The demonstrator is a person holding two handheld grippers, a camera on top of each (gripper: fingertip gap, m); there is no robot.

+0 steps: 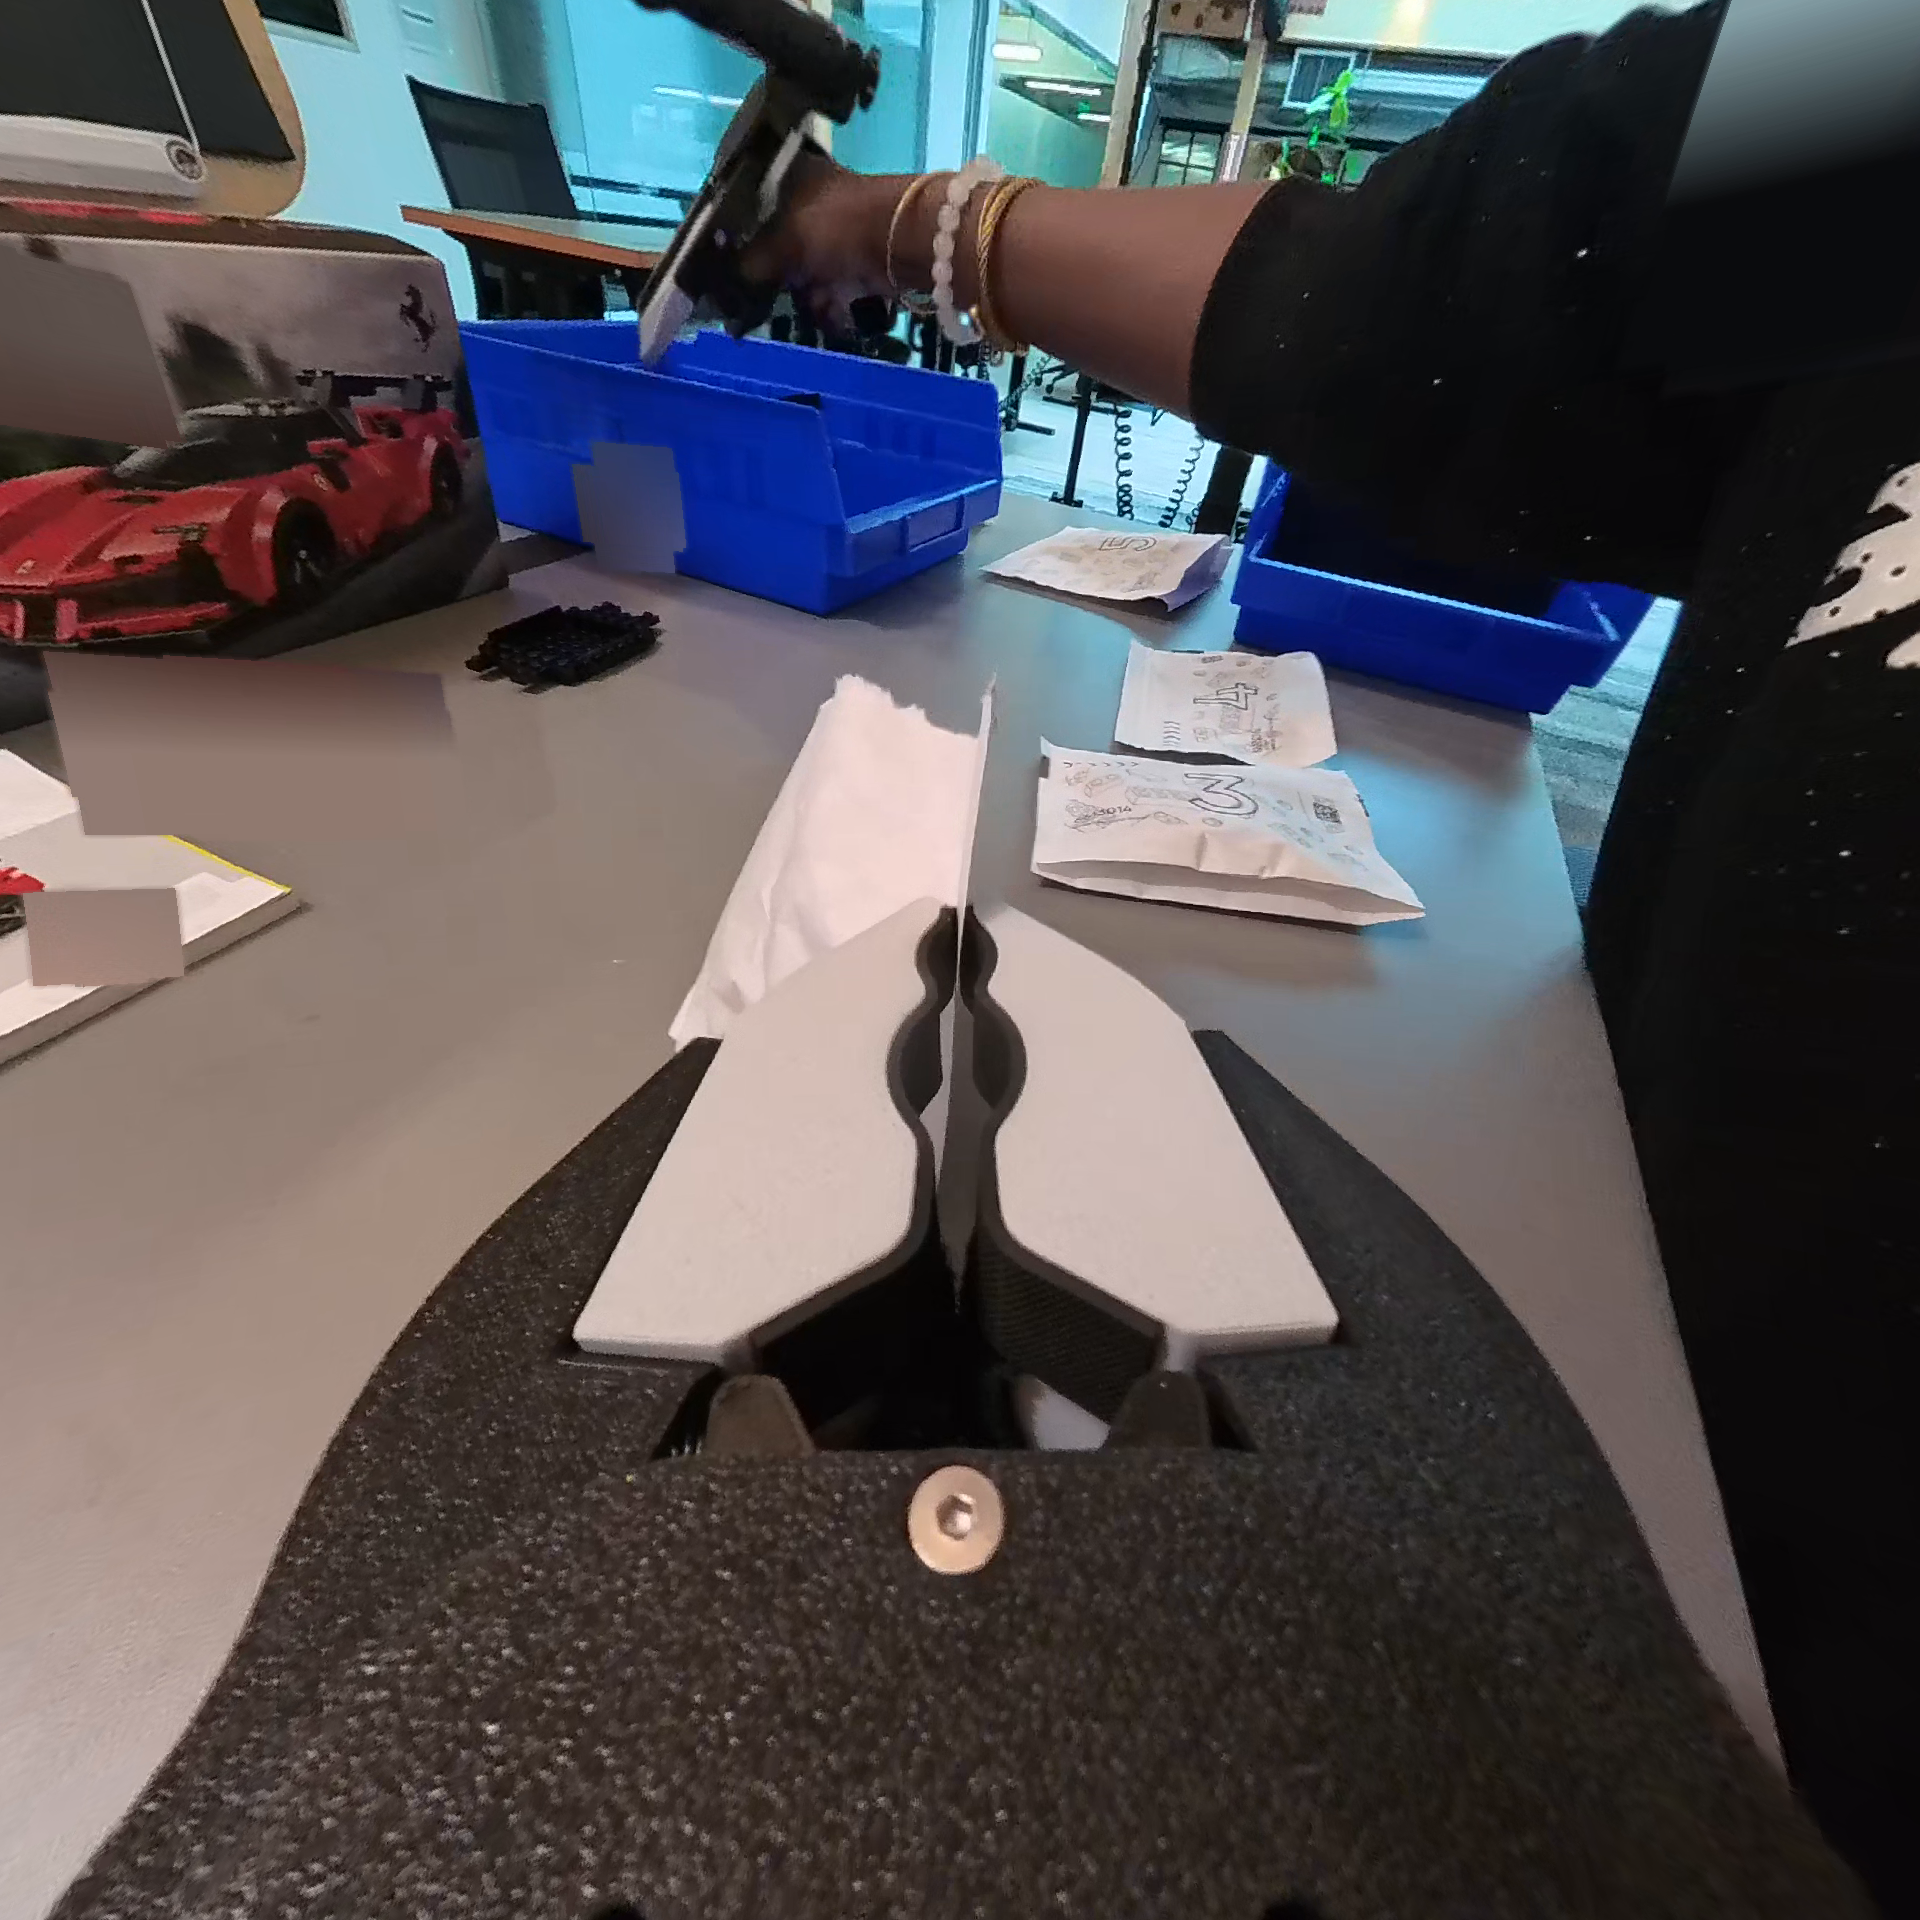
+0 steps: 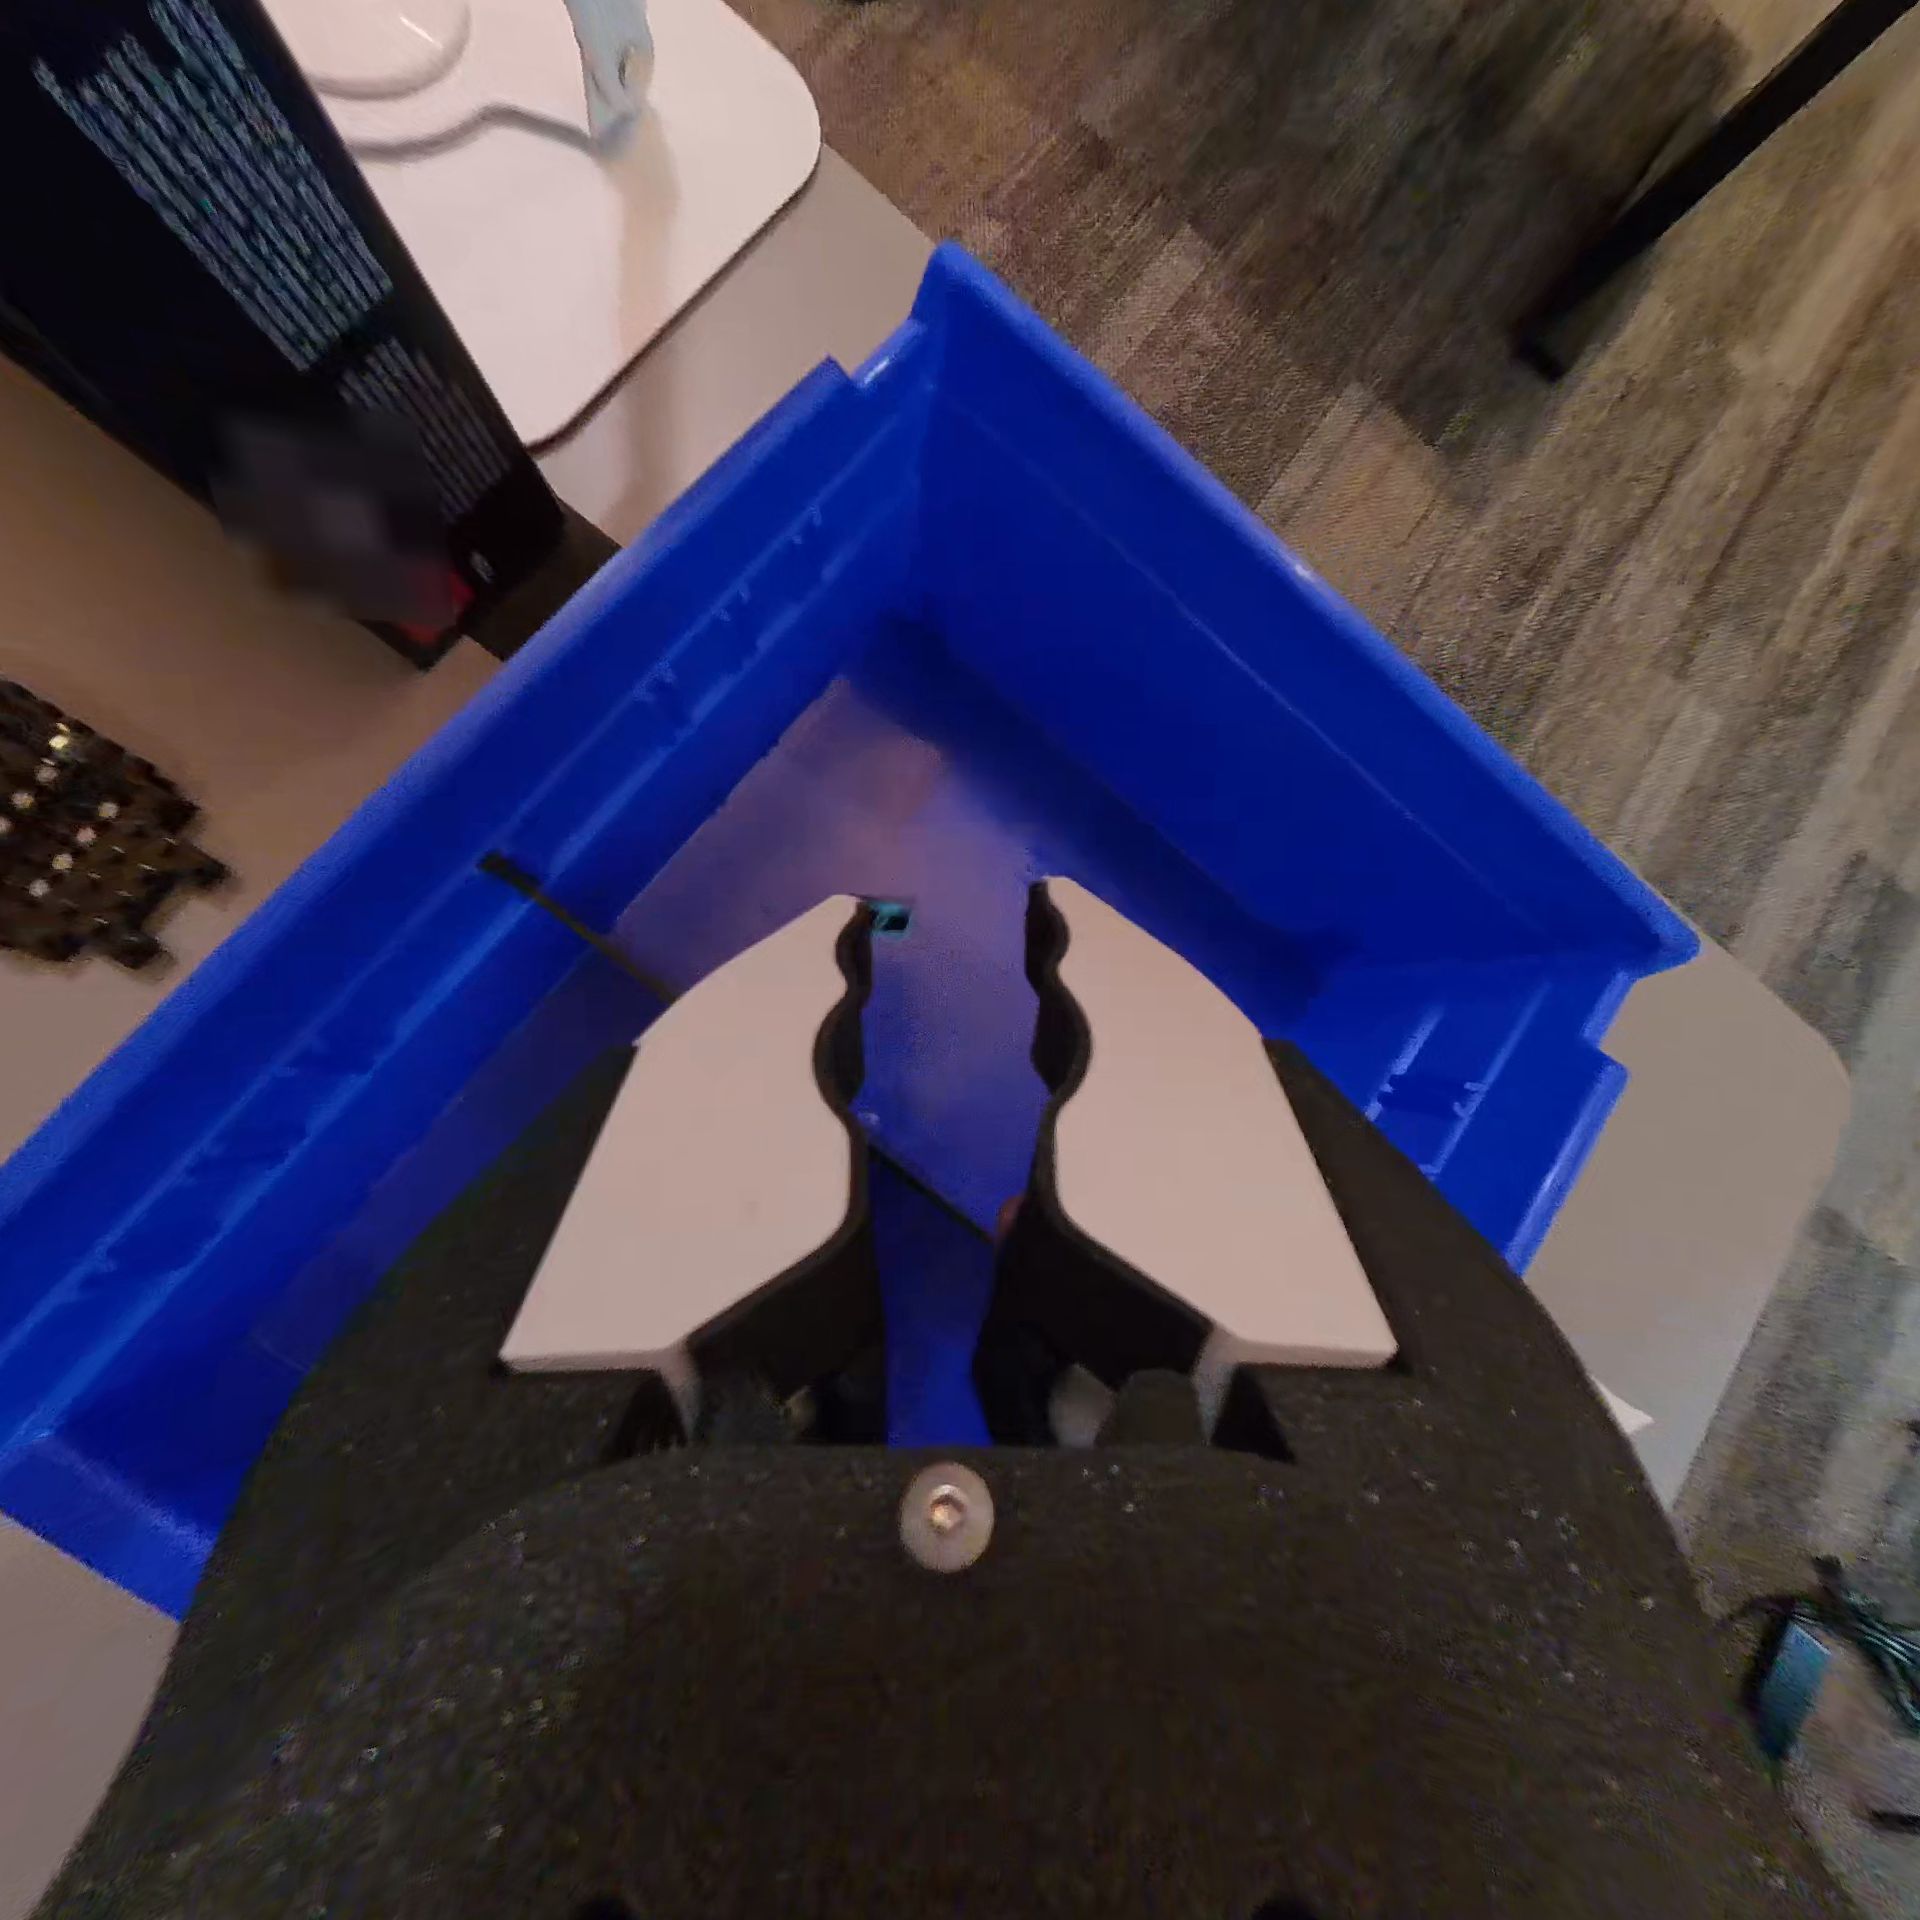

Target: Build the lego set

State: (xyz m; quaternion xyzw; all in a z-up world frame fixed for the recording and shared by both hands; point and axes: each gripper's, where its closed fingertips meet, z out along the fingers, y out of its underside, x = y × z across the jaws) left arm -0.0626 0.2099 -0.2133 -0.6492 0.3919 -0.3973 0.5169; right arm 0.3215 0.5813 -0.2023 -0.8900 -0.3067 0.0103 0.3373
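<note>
My left gripper (image 1: 961, 920) is shut on the edge of a torn white paper bag (image 1: 873, 831) and holds it up on edge over the grey table (image 1: 416, 1039). My right gripper (image 2: 948, 899) is open above the inside of a blue bin (image 2: 1143, 582). A small teal piece (image 2: 891, 916) sits just off its left fingertip; the right pad stands clear of it. I cannot tell whether the piece touches the finger or lies on the bin floor. In the left wrist view the right gripper (image 1: 665, 332) points down into that bin (image 1: 748, 488), held by a hand.
Three printed paper bags (image 1: 1216, 842) (image 1: 1226, 707) (image 1: 1112, 566) lie on the table to the right. A second blue bin (image 1: 1423, 623) stands at the right edge. A black brick assembly (image 1: 566, 644), a box with a red car picture (image 1: 239, 457) and a booklet (image 1: 135, 935) lie left. My hands' fingertips stand some 55 cm from each other.
</note>
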